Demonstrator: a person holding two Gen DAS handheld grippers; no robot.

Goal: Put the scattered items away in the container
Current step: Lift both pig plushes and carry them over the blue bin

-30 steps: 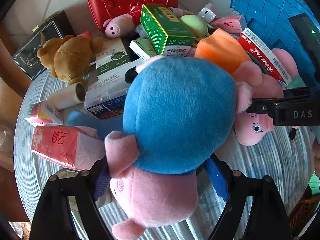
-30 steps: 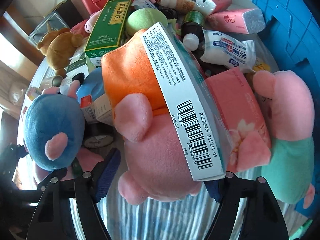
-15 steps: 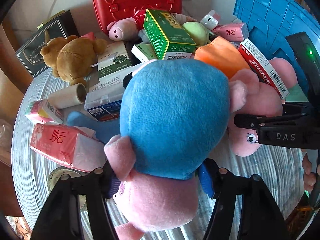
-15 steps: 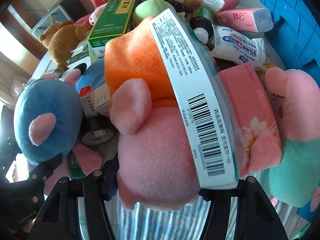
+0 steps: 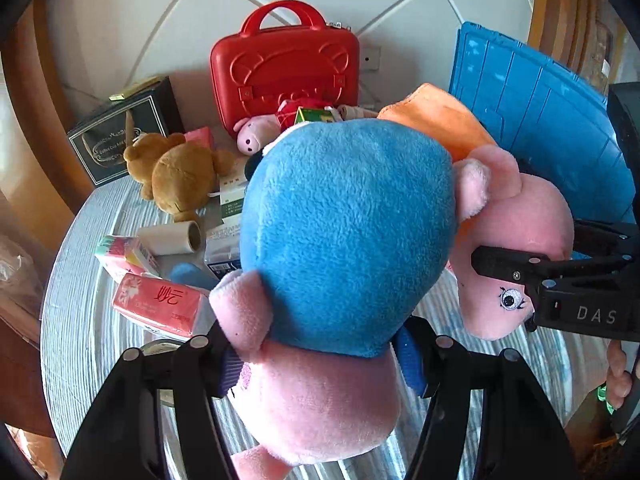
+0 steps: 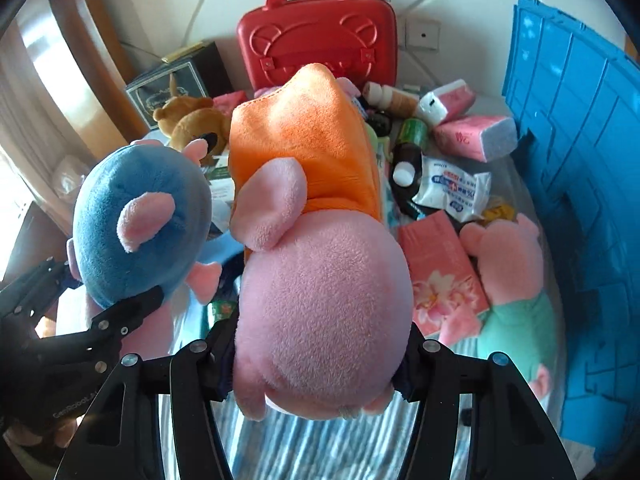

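Both grippers, left (image 5: 320, 364) and right (image 6: 316, 364), clamp our pigs, blue (image 5: 344, 232) and orange (image 6: 320, 208), bound for the crate (image 6: 580, 200) at frame right.

Plush pigs, four: blue-dressed pig (image 5: 344, 236), orange-dressed pig (image 6: 320, 292), green-dressed pig (image 6: 516, 300) by the worktop's right edge, small red-dressed pig (image 5: 256, 136) at the back edge; teddy bear (image 5: 180, 172), one. Pink tissue packs, four in the right wrist view: one floral (image 6: 440, 272), two plain (image 6: 476, 136) (image 6: 448, 102), one (image 6: 230, 101) near the bear; wet-wipe pack (image 6: 452, 188), one. One each: red case (image 5: 284, 64), blue crate (image 6: 576, 168), dark box (image 5: 120, 136), cardboard tube (image 5: 172, 236).
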